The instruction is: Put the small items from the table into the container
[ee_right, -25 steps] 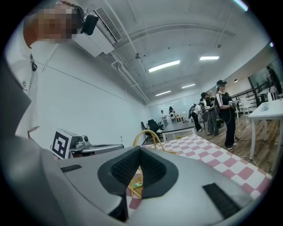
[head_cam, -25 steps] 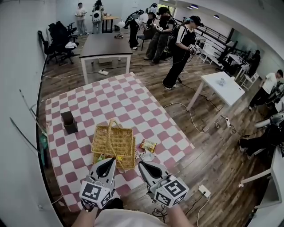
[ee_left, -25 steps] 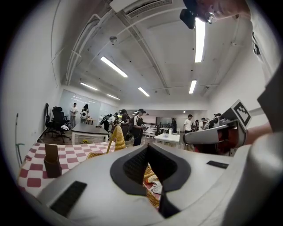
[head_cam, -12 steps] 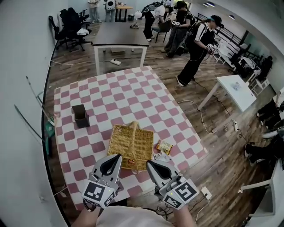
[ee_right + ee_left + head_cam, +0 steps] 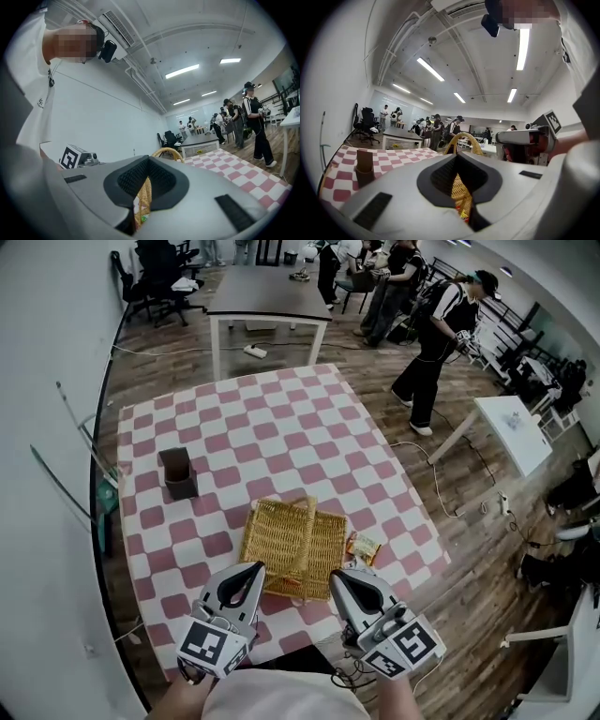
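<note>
Head view, things: the basket (image 5: 291, 545) sits by the surface's (image 5: 281, 427) near edge; a snack packet (image 5: 364, 547) lies just beside it, toward the right edge; a brown box (image 5: 177, 472) stands near the left edge.
Head view, tools: the left tool (image 5: 251, 570) and right tool (image 5: 339, 576) are at the basket's near corners.
Left gripper view: jaws clenched, gripping nothing; basket ahead.
Right gripper view: jaws clenched, empty; basket ahead.

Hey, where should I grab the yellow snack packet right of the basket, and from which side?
Probably pinch the snack packet across its outer edge, away from the basket, coming down from above with the right gripper. It lies flat on the checkered cloth, and the basket wall crowds its other side.
</note>
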